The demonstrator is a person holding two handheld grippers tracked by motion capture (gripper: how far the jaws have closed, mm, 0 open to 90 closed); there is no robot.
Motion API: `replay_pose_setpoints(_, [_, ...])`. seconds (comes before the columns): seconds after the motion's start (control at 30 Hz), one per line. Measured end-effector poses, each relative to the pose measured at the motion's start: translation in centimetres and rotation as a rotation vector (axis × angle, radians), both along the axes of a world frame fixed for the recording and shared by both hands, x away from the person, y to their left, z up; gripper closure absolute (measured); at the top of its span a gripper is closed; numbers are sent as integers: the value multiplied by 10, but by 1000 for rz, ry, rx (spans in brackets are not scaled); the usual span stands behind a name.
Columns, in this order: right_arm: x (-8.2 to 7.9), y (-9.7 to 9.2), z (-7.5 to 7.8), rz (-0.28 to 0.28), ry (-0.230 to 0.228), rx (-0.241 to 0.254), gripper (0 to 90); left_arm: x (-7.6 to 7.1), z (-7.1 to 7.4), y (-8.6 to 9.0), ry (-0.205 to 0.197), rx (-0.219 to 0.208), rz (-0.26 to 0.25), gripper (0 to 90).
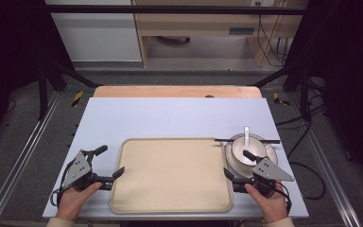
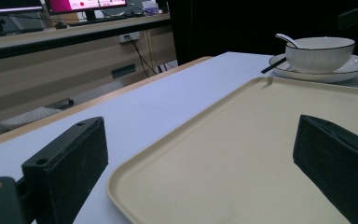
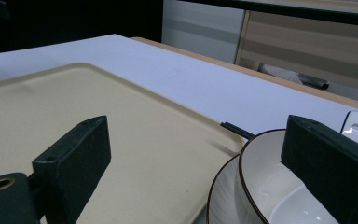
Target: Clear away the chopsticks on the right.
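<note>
Bowl (image 1: 246, 150) beside the tray (image 1: 170, 175): right tongs (image 1: 238, 169) spread, left tongs (image 1: 109, 165) spread; best pinch its rim squarely, lifting level.

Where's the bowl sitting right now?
In the high view the bowl sits on a plate right of the tray, by the right gripper.

A white rectangular tabletop (image 1: 170, 116) carries thin black chopsticks (image 1: 222, 140) on its right side. Beyond its far edge stands a pale wooden desk (image 1: 194, 23), with black cables (image 1: 269, 42) hanging at its right.
</note>
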State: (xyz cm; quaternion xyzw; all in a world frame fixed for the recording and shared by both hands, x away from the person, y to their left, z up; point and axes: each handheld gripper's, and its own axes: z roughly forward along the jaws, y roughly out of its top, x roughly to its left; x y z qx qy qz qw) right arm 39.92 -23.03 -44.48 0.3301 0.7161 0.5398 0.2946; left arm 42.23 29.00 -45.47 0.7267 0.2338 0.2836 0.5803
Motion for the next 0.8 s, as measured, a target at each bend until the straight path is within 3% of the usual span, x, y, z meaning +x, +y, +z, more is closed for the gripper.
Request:
replay_pose_setpoints(0.17, [-2,6,5,4,5,-62,150,-1,0,4,19,-20,27,36])
replay_pose_setpoints(0.23, [-7,7,15,4,9,-81,225,-2,0,6,24,-18,37,39])
replay_pose_setpoints(0.3, [-10,5,28,-17,2,-134,296,-2,0,7,29,-17,46,43])
replay_pose_setpoints(0.37, [-10,-2,41,-21,6,-140,378,-2,0,7,32,-19,49,47])
replay_pose_setpoints(0.47, [-5,-21,61,-69,-23,-240,503,-2,0,6,38,-12,48,57])
replay_pose_setpoints(0.53, [5,-41,72,-108,-3,-270,590,-2,0,5,37,-12,45,61])
replay_pose_setpoints(0.63, [34,-75,82,-193,71,-317,718,-2,-1,4,43,-1,43,69])
replay_pose_setpoints(0.7, [53,-92,79,-237,111,-333,769,-1,-2,3,46,4,39,70])
replay_pose_setpoints(0.8, [89,-116,61,-280,212,-323,838,-1,-2,1,49,4,34,71])
